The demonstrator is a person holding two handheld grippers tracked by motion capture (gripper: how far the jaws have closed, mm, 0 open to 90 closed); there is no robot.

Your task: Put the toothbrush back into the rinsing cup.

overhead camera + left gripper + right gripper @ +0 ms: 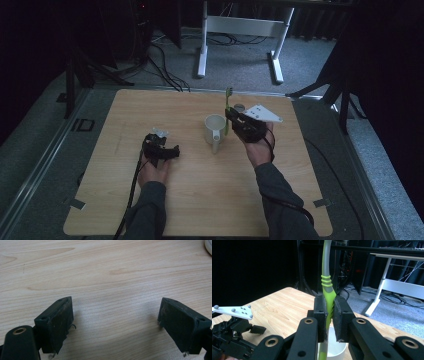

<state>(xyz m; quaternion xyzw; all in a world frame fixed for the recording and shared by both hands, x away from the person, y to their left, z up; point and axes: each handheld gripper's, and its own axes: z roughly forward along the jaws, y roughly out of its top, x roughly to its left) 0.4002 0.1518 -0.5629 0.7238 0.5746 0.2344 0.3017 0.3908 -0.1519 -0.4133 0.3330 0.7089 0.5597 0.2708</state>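
Holding a green toothbrush (327, 293) upright, clamped at the handle by the right gripper (235, 120), directly over the white mug (215, 129). Judged step: lowering it into the mug; best done straight down, kept vertical, clear of the rim, then released once the lower end rests inside. Left gripper (115, 322) low over bare table (105, 272), jaws spread wide, empty. Right gripper view reveals the grip on the ribbed handle; high view, farther off, gives the mug's spot near mid-table.
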